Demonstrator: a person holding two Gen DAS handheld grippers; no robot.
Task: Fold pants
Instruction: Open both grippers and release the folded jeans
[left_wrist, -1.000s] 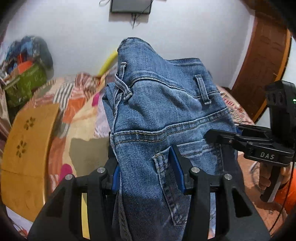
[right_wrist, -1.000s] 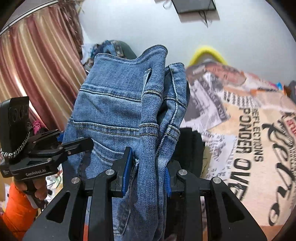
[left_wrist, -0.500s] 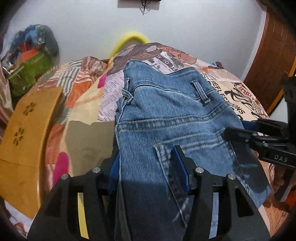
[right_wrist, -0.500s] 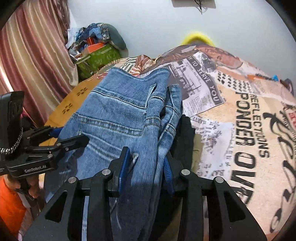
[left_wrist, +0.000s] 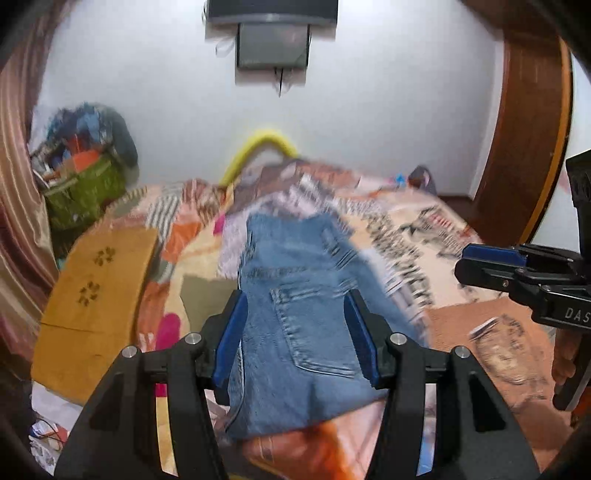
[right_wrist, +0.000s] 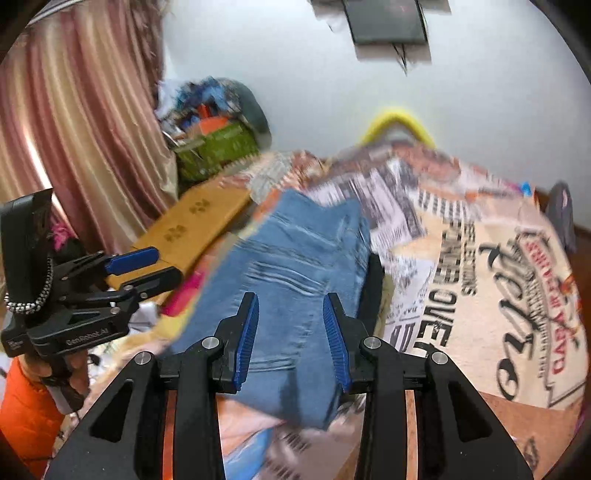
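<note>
The folded blue jeans (left_wrist: 303, 306) lie flat on the printed bedspread (left_wrist: 413, 236), back pocket up, near the bed's front edge. They also show in the right wrist view (right_wrist: 291, 295). My left gripper (left_wrist: 297, 332) is open and empty, its blue pads apart just above the jeans' near end. My right gripper (right_wrist: 291, 332) is open and empty too, above the near end of the jeans. Each gripper shows at the side in the other's view: the right one (left_wrist: 491, 266) and the left one (right_wrist: 140, 266). Both views are motion-blurred.
A wooden board (left_wrist: 92, 288) lies along the bed's left edge. A green basket of clothes (left_wrist: 81, 184) stands at the back left by a striped curtain (right_wrist: 74, 129). A yellow hoop (left_wrist: 262, 144) sits at the bed's head. A wooden door (left_wrist: 524, 129) is on the right.
Both grippers held the jeans up, lowered them onto the bed, then opened and let go. They have pulled back slightly and tilted up.
</note>
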